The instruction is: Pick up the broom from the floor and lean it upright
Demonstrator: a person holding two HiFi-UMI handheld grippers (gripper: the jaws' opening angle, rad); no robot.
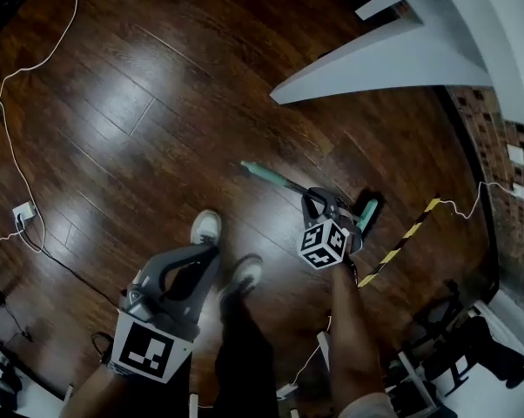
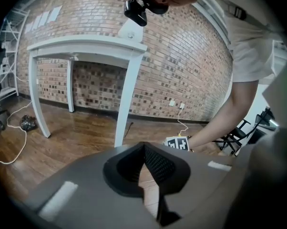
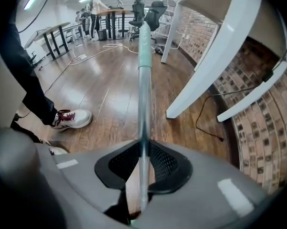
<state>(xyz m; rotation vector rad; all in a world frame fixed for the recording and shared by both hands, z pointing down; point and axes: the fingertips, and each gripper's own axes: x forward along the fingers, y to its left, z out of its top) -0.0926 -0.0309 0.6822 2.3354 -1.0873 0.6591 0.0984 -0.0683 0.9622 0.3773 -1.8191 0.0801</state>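
Right claw [image 3: 142, 152] angled steeply down, gripping broom handle [image 3: 143, 80], left claw [image 2: 144, 148] closed

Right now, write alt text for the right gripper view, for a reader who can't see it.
The right gripper is clamped on a slim silver metal broom handle with a pale green grip, which runs away from the camera above a dark glossy wooden floor. A white table leg stands at right, a white sneaker at left.
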